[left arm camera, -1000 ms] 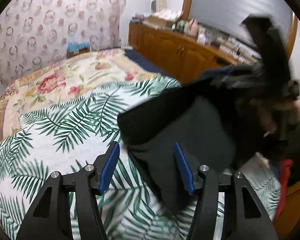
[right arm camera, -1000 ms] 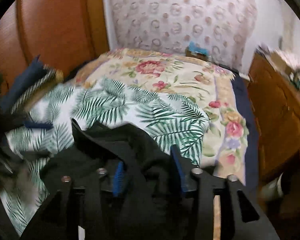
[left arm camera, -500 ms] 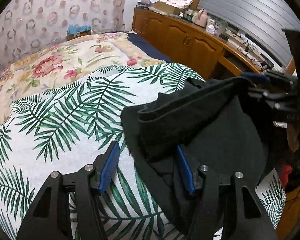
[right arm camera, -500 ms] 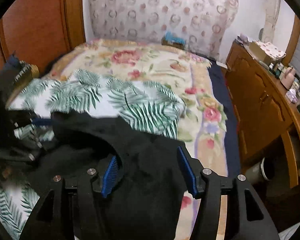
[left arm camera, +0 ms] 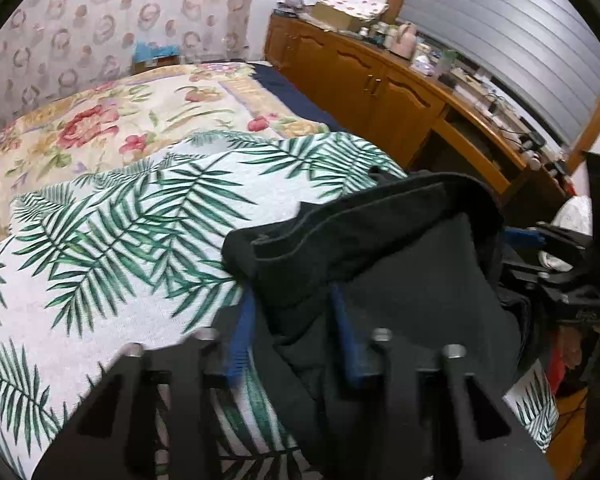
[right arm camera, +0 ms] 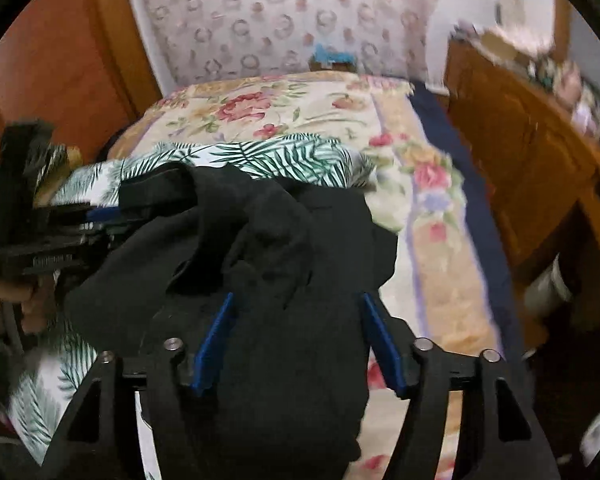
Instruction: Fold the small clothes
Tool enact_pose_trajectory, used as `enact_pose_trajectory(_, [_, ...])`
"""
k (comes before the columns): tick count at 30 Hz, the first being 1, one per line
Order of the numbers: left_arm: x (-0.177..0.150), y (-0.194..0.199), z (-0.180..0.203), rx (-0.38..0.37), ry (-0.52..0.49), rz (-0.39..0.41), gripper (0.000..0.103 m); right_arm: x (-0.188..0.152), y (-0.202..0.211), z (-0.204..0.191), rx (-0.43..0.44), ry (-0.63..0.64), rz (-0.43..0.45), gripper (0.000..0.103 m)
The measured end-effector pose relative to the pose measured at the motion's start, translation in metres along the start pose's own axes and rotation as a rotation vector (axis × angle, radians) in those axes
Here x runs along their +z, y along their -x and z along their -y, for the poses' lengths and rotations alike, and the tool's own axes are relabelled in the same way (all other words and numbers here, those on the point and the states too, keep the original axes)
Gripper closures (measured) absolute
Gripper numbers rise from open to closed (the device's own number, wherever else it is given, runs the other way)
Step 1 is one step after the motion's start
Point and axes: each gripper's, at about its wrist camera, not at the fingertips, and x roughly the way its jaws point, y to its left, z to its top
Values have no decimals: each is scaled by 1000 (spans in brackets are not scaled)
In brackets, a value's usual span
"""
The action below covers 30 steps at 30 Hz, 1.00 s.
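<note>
Both wrist views look forward along their own fingers, close over the black garment (left arm camera: pixel 400 264) on the palm-leaf cover (left arm camera: pixel 112 248). Each faces the patterned curtain (right arm camera: pixel 284 16); both share the bed and wooden cabinets (left arm camera: pixel 364 76)

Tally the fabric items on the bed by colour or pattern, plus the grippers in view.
Black garment: 1
Palm-leaf print cloth: 1
Floral bedspread: 1
Navy sheet edge: 1
Grippers: 2, left gripper and right gripper
Total: 6
</note>
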Motion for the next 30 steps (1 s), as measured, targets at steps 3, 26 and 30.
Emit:
enact_pose_trajectory(3, [-1,6,4,-3,-4,3,88,-1,-6,16,53,-85,-12,23])
enact_pose_trajectory(26, [-50,181,18,-77,-76,226,89,-22,68,-53,183,151,62,79])
enact_pose_trajectory(30, [-85,218,-15,-31,-30,229,89,-29,76,-88,287,185,57,79])
